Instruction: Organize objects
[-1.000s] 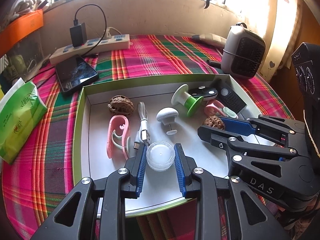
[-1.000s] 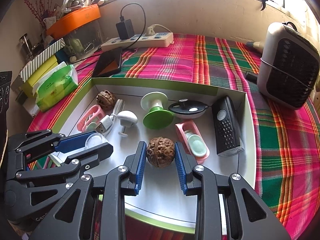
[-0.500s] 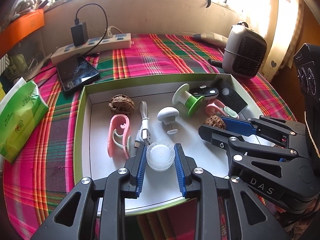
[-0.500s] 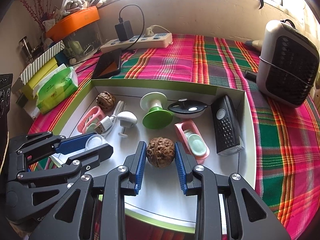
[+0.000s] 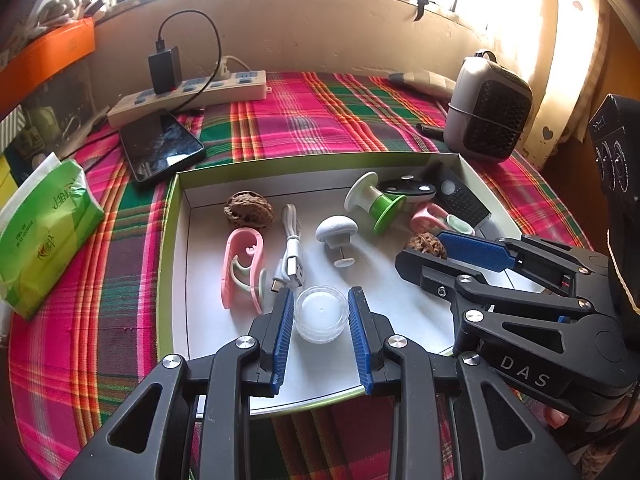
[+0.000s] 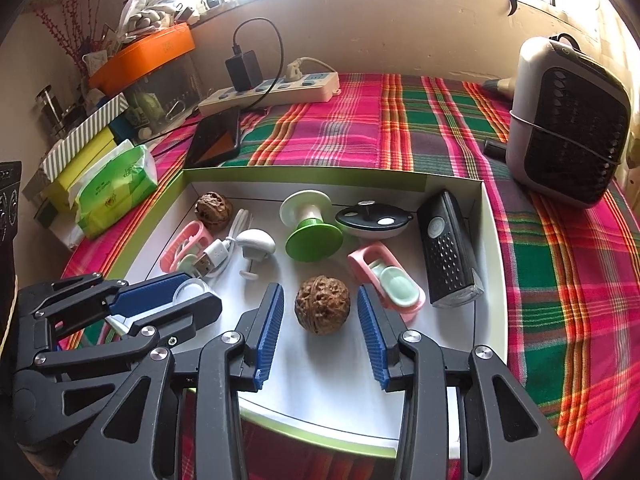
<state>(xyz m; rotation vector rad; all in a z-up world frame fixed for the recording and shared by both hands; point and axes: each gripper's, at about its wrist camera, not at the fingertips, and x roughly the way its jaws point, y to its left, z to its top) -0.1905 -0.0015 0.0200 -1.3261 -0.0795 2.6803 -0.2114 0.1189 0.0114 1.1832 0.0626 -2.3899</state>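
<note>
Right wrist view showed the right gripper (image 6: 321, 318) with its jaws just having spread apart, a walnut (image 6: 322, 305) resting on the floor of the white tray (image 6: 491, 240) between the blue pads (image 6: 270, 332), with a clear gap on each side. Just beside it lay a pink clip (image 6: 386, 283), and farther back a green-and-white spool (image 6: 310, 228) and a black remote-like box (image 6: 448, 256). Left wrist view showed the left gripper (image 5: 321, 322) partly open around a clear round lid (image 5: 321, 313), its pads (image 5: 281, 336) at or nearly at the lid's rim; whether they pressed it could not be told. A second walnut (image 5: 249, 210) sat near the tray's far left corner, beside a white USB cable (image 5: 291, 252) and another pink clip (image 5: 243, 268).
</note>
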